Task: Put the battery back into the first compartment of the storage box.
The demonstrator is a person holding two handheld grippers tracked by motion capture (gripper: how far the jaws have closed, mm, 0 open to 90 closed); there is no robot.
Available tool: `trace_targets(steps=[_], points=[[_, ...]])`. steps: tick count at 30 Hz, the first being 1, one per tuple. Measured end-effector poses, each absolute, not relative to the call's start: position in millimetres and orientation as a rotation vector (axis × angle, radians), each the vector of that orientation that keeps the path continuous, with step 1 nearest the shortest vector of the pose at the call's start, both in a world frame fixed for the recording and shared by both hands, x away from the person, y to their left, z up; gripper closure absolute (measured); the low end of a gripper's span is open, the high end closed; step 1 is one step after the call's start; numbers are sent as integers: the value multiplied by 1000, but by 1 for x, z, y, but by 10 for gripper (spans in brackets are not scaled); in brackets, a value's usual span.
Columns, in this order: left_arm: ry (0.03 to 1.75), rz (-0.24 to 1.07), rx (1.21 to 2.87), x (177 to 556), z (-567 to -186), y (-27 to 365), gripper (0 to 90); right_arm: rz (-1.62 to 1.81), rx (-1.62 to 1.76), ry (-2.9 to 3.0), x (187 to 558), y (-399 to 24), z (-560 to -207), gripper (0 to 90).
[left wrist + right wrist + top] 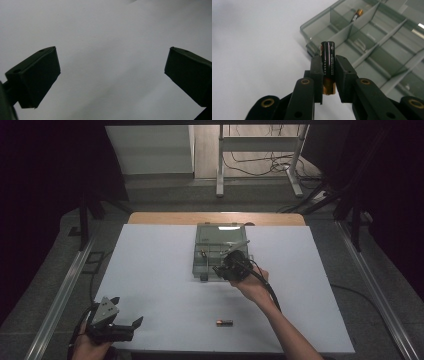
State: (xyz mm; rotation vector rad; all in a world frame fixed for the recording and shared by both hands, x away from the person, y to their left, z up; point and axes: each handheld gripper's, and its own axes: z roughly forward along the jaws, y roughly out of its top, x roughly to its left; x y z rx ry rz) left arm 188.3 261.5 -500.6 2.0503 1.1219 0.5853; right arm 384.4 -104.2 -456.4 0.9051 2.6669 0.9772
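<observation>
My right tongs (329, 75) clamp a battery (328, 65) at the box's (372, 47) near corner, mid-carry; next I must line it over a compartment and release. My left tongs (112, 72) wait wide, well away from the box.

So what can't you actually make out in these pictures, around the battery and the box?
- Held battery: its lower part is covered by the right gripper; the label print is too small to read.
- Organizer box: cut off by the right gripper view's right and top edges; in the high view the hand covers part of it.
- Battery in the far compartment: a divider hides part of it.
- Loose battery: too small for its markings.
</observation>
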Motion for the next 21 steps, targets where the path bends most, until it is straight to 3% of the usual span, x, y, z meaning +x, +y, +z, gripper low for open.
trace_targets(steps=[21], points=[[1117,585,2054,188,-501,262,10,980,957,2617,427,-84,-453,766]])
